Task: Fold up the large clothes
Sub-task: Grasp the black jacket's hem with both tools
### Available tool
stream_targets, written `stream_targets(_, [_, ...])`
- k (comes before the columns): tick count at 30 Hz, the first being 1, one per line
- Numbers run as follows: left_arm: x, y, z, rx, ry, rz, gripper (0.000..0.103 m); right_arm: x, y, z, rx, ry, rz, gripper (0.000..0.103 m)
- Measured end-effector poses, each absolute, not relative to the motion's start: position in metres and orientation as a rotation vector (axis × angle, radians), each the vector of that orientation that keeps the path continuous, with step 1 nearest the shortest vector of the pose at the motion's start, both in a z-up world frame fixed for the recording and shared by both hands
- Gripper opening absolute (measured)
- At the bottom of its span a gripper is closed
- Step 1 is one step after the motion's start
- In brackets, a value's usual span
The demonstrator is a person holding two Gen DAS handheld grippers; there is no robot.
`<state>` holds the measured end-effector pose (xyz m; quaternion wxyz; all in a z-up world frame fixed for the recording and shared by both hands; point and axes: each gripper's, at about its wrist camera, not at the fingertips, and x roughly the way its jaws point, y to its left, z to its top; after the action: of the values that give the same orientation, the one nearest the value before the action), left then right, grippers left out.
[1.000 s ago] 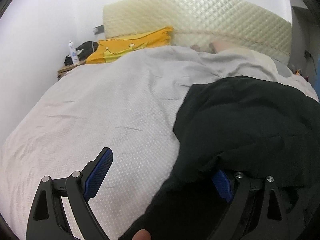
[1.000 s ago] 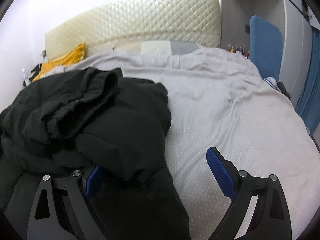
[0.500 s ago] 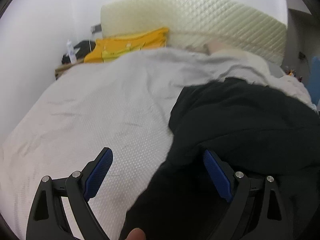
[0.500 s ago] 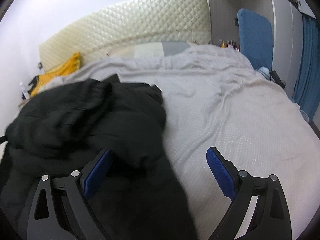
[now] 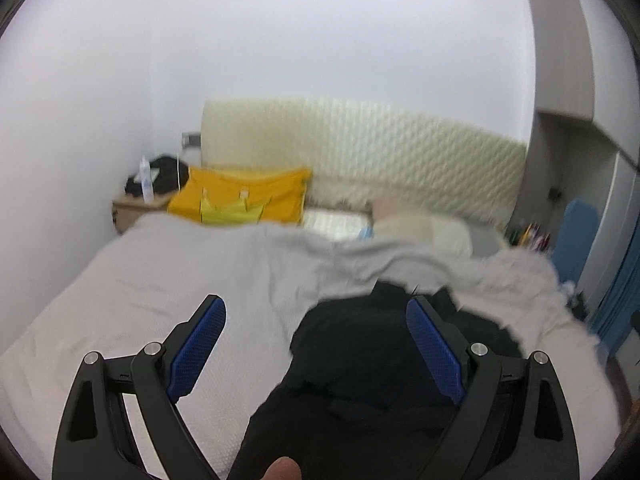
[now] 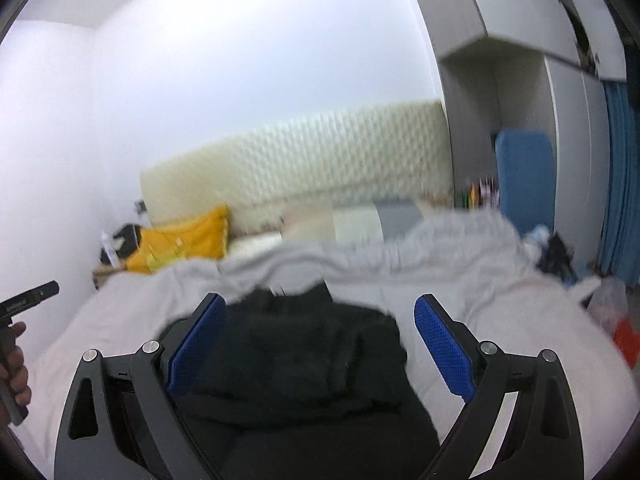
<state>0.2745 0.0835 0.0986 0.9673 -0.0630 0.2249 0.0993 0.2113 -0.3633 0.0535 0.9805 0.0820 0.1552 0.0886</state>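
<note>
- Fingers (image 5: 434, 344) of the left gripper (image 5: 316, 320) stand wide apart, their blue pads bare, with nothing clamped between them.
- Between and beyond those fingers lies the black garment (image 5: 372, 364), crumpled in a heap on the bed (image 5: 160, 280); whether the right-hand finger touches the cloth cannot be told.
- On the other side, the right gripper (image 6: 320, 320) likewise has its fingers (image 6: 444, 344) spread wide, gripping nothing.
- From the right wrist view the black garment (image 6: 296, 360) fills the gap between the fingers, bunched with folds and running down to the bottom edge of the view.
- Pale grey bedding covers the bed (image 6: 500, 292) on both sides of the garment, wrinkled toward the far end.
- At the head stands a cream quilted headboard (image 5: 360, 152), with a yellow cushion (image 5: 244, 200) leaning against its left part.
- Left of the cushion, a small nightstand (image 5: 136, 210) carries a white bottle (image 5: 146, 180) and something dark.
- Grey wardrobe (image 6: 520, 100) panels and a blue curtain (image 6: 620, 184) stand to the right of the bed.
- Both views are blurred.
</note>
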Motion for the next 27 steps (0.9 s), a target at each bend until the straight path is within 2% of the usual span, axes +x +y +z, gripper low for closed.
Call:
stream_targets(7, [0.197, 0.063, 0.201, -0.111, 0.371, 0.164, 0.093, 0.140, -0.354, 0.132, 0.149, 0.239, 0.204, 0.095])
stream_targets(13, [0.143, 0.044, 0.221, -0.087, 0.404, 0.099, 0.093, 0.099, -0.350, 0.133, 0.158, 0.278, 0.241, 0.096])
stream_targets(19, [0.110, 0.033, 0.177, -0.079, 0.479, 0.045, 0.093, 0.075, -0.355, 0.090, 0.202, 0.350, 0.263, 0.096])
stream_targets(27, [0.106, 0.057, 0.070, -0.105, 0.626, 0.055, 0.093, 0.073, -0.369, 0.011, 0.239, 0.464, 0.239, 0.096])
